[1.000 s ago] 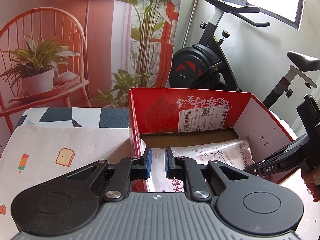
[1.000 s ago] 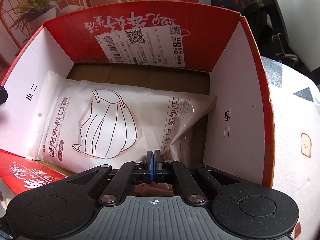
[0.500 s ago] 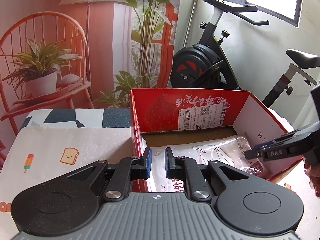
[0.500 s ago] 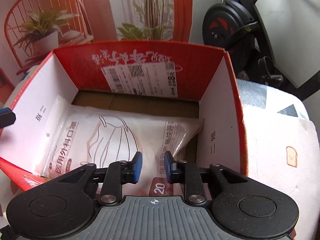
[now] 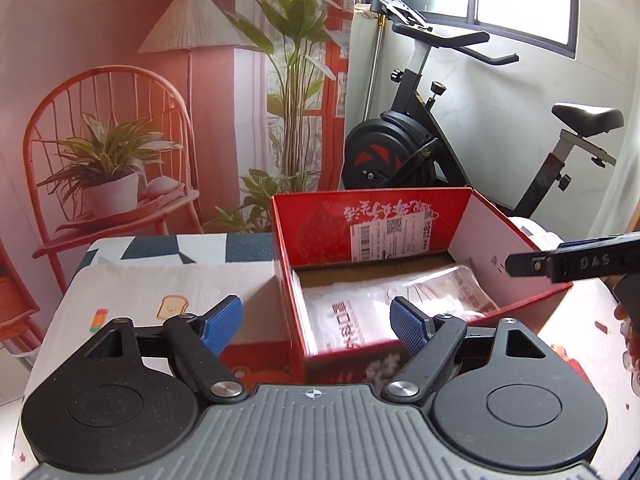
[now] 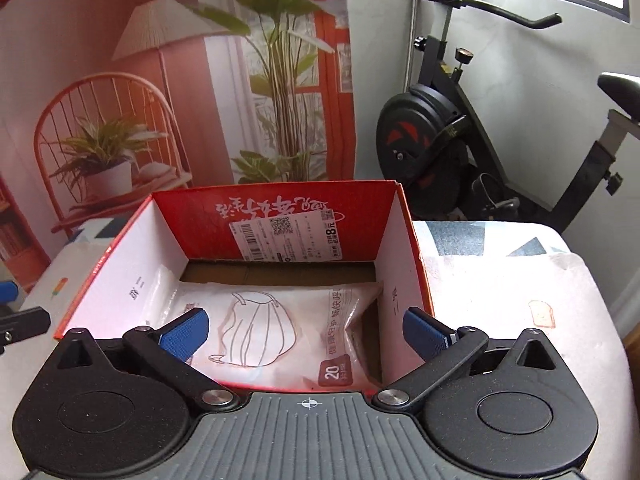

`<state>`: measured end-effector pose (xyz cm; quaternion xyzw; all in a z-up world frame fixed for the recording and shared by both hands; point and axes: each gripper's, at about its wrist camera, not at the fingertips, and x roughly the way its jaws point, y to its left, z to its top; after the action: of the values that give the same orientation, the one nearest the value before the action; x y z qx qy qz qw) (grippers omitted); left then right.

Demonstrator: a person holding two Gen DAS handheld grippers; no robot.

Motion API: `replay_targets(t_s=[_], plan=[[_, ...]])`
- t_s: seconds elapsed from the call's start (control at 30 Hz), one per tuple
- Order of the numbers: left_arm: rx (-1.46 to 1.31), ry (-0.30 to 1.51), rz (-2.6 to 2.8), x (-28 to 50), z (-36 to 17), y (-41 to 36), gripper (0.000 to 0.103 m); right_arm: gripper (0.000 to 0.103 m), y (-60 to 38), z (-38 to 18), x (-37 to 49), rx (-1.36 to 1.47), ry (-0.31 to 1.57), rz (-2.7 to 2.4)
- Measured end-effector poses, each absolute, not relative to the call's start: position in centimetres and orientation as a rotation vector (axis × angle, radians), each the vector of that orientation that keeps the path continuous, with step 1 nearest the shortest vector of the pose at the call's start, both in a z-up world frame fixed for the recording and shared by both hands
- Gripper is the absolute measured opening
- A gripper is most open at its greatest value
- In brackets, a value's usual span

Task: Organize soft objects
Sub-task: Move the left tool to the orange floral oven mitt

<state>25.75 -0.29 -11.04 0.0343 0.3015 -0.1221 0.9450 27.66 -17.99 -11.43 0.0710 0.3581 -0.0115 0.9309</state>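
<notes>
1. My right gripper [image 6: 306, 330] had its pads pinched shut low over the pack of masks [image 6: 260, 328] a second ago; now its jaws are opening wide and nothing is between the blue pads [image 6: 184, 334].
2. My left gripper [image 5: 316, 322] was narrow a moment ago, close over the near left corner of the red box [image 5: 516, 236]. Its jaws are opening too, and they hold nothing.
3. Both views now take in more of the room than before: the whole box, the tablecloth [image 5: 132, 284] and the exercise bike [image 6: 432, 140] behind. I read that as both tools having pulled up and back.
4. The pack of masks lies flat on the box floor, toward the near side, its right end bunched against the right wall. A strip of bare cardboard shows behind it.
5. In the left view a second, pinkish packet [image 5: 448, 292] seems to lie by the right wall; I cannot tell what it is.
6. My judgement: this pack is placed and let go, so I am free to fetch the next soft thing. None shows on the cloth in view.
</notes>
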Motion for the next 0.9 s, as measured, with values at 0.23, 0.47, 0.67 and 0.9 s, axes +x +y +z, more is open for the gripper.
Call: replay_targets(t_s=[0.23,0.47,0.67,0.9], plan=[[0.048,0.676,-0.281,20.0,-13.3,1.2,0.083,0.102,-17.4,-12.3,20.7,0.173,0.660,0.039],[-0.031,0.764,-0.336,15.5,-16.5,2.4,0.078,0.102,-16.3,-15.6,13.9,0.220,0.672,0.066],[-0.084,0.839,-0.377,14.0,-19.2,2.4,0.070,0.102,-14.5,-18.7,9.6,0.209,0.726,0.079],[-0.162,0.929,-0.408,13.8,-21.6,2.3,0.063,0.102,-13.0,-21.0,7.7,0.162,0.768,0.090]])
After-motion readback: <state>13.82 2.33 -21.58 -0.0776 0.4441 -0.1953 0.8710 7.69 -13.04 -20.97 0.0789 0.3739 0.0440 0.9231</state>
